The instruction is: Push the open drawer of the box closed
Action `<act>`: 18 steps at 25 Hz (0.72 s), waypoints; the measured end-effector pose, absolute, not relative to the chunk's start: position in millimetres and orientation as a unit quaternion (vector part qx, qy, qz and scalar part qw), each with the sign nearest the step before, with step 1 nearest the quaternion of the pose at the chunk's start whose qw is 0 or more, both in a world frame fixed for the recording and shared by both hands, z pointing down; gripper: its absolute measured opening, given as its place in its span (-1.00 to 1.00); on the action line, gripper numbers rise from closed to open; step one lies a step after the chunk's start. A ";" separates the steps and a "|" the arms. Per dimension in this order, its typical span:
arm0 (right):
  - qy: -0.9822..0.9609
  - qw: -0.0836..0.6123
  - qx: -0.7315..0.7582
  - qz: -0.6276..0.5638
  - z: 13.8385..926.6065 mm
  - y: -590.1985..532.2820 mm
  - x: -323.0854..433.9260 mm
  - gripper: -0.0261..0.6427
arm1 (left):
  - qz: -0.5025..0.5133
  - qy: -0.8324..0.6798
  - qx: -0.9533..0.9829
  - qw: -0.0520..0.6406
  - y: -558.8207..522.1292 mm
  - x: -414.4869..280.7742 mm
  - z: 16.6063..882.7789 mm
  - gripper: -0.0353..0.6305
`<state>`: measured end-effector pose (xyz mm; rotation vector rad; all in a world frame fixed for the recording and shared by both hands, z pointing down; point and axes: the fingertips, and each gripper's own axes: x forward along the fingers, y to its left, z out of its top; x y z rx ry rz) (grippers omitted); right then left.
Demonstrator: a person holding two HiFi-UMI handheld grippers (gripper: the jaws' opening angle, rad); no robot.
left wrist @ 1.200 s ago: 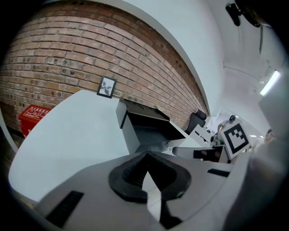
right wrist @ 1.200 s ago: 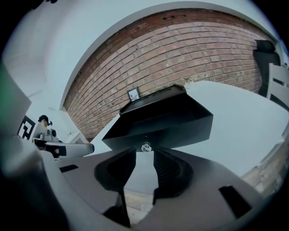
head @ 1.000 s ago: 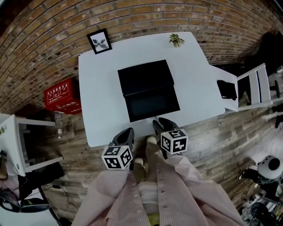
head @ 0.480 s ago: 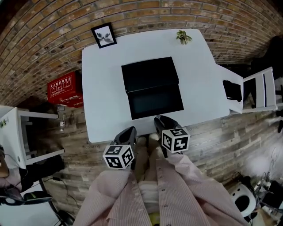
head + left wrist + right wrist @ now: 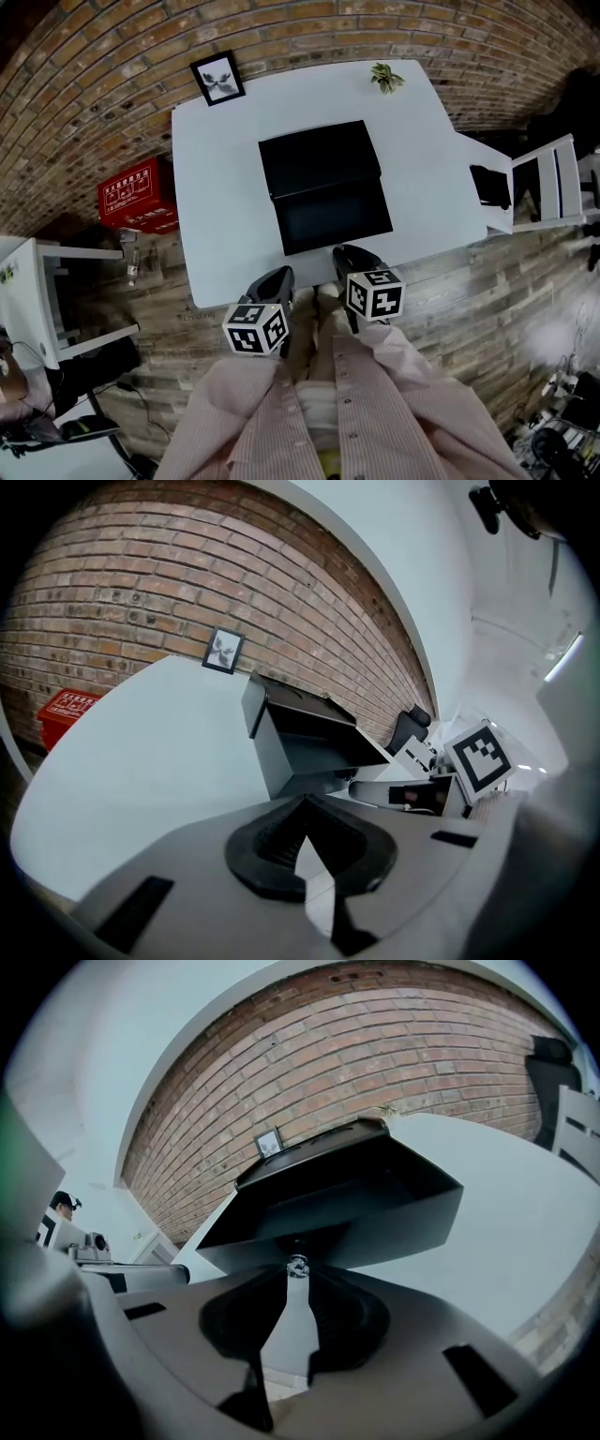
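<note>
A black box (image 5: 319, 155) stands mid-table with its drawer (image 5: 336, 214) pulled out toward me; in the right gripper view the drawer (image 5: 366, 1199) fills the middle, with a small metal knob (image 5: 298, 1264) on its front. My right gripper (image 5: 343, 253) hovers at the drawer front. Its jaws have just been closing to a narrow slit, and the knob sits right at the tips of the right gripper (image 5: 294, 1279), not visibly pinched. My left gripper (image 5: 277, 275) is at the table's near edge, left of the drawer. In its own view the left gripper (image 5: 302, 804) is shut and empty, the box (image 5: 295, 742) ahead.
The white table (image 5: 216, 187) also carries a framed picture (image 5: 217, 77) at the far left corner and a small plant (image 5: 385, 78) at the far right. A red crate (image 5: 137, 194) lies on the floor to the left; a white chair (image 5: 544, 178) stands to the right.
The head view has shifted slightly. Both grippers stay at the table's near edge and the drawer is still out.
</note>
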<state>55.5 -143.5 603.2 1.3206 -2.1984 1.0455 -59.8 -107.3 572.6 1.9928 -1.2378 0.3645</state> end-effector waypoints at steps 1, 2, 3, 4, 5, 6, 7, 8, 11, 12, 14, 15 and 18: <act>-0.779 0.185 0.469 0.371 602.9 -143.5 55.6 -0.69 | 0.143 -0.481 0.780 0.375 -107.7 -58.9 572.7 -0.91; -0.779 0.185 0.471 0.371 602.3 -143.6 55.7 -0.69 | 0.144 -0.478 0.781 0.375 -108.5 -58.0 572.5 -0.91; -0.778 0.183 0.472 0.371 601.3 -143.9 55.7 -0.69 | 0.144 -0.476 0.783 0.374 -109.5 -57.3 572.3 -0.91; -0.778 0.181 0.473 0.372 600.3 -144.5 55.3 -0.69 | 0.144 -0.474 0.784 0.374 -110.6 -56.9 572.0 -0.91; -0.778 0.179 0.474 0.372 599.5 -145.4 54.5 -0.69 | 0.145 -0.471 0.786 0.374 -111.8 -56.7 571.8 -0.91; -0.778 0.178 0.474 0.371 598.7 -146.4 53.5 -0.69 | 0.145 -0.470 0.787 0.373 -113.0 -56.5 571.5 -0.91; -0.779 0.178 0.474 0.370 598.0 -147.5 52.8 -0.69 | 0.144 -0.468 0.788 0.373 -114.2 -56.2 571.1 -0.91; -0.779 0.178 0.475 0.369 597.5 -148.4 52.6 -0.69 | 0.144 -0.466 0.789 0.373 -115.2 -55.8 570.9 -0.91; -0.777 0.179 0.479 0.368 596.6 -150.3 54.5 -0.69 | 0.144 -0.463 0.791 0.372 -117.3 -54.9 570.3 -0.91; -0.776 0.179 0.480 0.368 596.3 -151.0 55.2 -0.69 | 0.144 -0.463 0.791 0.372 -118.1 -54.7 569.8 -0.91; -0.775 0.179 0.481 0.369 595.9 -152.6 56.0 -0.69 | 0.143 -0.463 0.792 0.372 -119.9 -54.9 568.9 -0.91; -0.774 0.178 0.482 0.369 595.6 -153.7 55.9 -0.69 | 0.143 -0.463 0.792 0.372 -120.7 -55.2 568.6 -0.91; -0.774 0.178 0.483 0.369 594.9 -156.7 54.3 -0.69 | 0.142 -0.465 0.792 0.370 -123.4 -57.2 568.1 -0.91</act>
